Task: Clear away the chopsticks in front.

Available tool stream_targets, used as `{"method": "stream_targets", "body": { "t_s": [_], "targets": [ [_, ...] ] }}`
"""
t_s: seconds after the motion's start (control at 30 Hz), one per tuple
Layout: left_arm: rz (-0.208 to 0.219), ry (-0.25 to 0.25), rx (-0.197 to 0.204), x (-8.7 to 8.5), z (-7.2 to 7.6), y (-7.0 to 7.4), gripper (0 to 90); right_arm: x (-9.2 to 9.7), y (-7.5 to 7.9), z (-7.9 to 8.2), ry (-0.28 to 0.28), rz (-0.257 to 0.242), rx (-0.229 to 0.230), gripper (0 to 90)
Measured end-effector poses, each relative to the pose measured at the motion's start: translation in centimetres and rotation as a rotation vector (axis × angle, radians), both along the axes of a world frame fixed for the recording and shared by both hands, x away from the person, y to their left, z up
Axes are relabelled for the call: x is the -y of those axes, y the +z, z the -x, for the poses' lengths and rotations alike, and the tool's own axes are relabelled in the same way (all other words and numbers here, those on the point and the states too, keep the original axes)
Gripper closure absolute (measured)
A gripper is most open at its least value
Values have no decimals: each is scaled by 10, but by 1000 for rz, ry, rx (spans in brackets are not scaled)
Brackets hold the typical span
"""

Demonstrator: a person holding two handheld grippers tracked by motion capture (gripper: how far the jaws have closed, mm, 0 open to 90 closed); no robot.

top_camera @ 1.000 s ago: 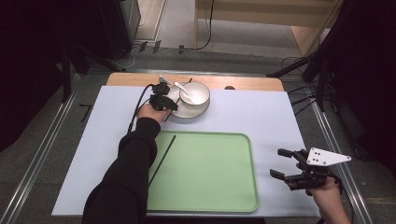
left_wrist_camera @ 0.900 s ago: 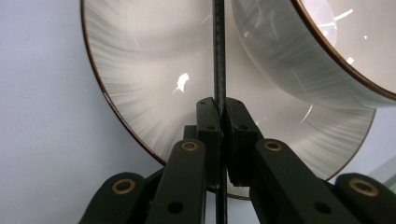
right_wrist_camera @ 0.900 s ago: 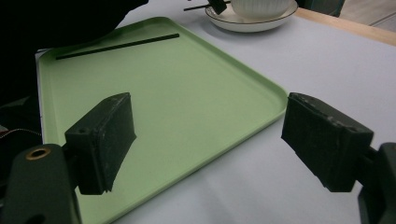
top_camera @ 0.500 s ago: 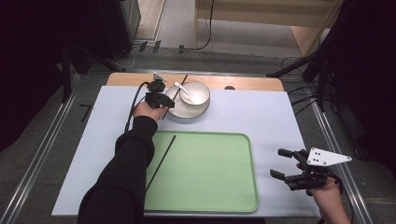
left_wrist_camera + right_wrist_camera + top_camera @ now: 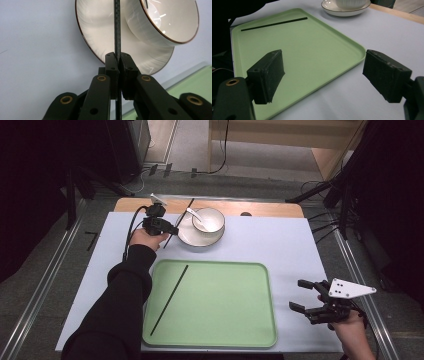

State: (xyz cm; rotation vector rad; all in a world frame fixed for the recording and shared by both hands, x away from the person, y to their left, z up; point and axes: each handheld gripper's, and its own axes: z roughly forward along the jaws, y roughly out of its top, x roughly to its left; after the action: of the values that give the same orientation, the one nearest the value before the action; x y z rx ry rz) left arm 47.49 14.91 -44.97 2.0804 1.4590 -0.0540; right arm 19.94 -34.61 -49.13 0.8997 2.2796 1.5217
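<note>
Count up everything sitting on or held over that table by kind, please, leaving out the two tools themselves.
Black chopsticks: 2, one on the tray, one held by the left tool at
Green tray: 1
White bowl: 1
White plate: 1
White spoon: 1
Total: 6

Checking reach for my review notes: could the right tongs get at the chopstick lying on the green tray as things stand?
Probably yes. The right tongs hang open beside the tray, and nothing stands between them and the chopstick lying on its far left.
</note>
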Motion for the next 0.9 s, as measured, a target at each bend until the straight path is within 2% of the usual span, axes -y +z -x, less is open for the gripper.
{"method": "stream_targets", "body": {
  "t_s": [0.17, 0.27, 0.47, 0.53, 0.57, 0.73, 0.8, 0.9],
  "targets": [
    [5, -6, -5, -11, 14, 2, 860, -1, 0, 0, 0, -2, -2, 177],
    [13, -3, 5, -18, 24, 3, 860, -1, 0, 0, 0, 3, 0, 177],
    [21, -1, 6, -35, 46, -1, 860, -1, 0, 0, 0, 4, 1, 177],
    [1, -1, 20, -39, 53, -1, 860, -1, 0, 0, -1, 5, 0, 177],
    [-23, -2, 36, -42, 57, -1, 860, -1, 0, 0, 0, 5, -1, 177],
    [34, 19, 20, -57, 75, -11, 860, -2, 0, 0, 1, 9, 0, 177],
    [36, 10, 8, -59, 82, -14, 859, -2, 0, 0, 3, 11, 2, 177],
    [37, 2, 21, -63, 92, -14, 859, -4, 1, 0, 5, 7, -1, 177]
  ]
}}
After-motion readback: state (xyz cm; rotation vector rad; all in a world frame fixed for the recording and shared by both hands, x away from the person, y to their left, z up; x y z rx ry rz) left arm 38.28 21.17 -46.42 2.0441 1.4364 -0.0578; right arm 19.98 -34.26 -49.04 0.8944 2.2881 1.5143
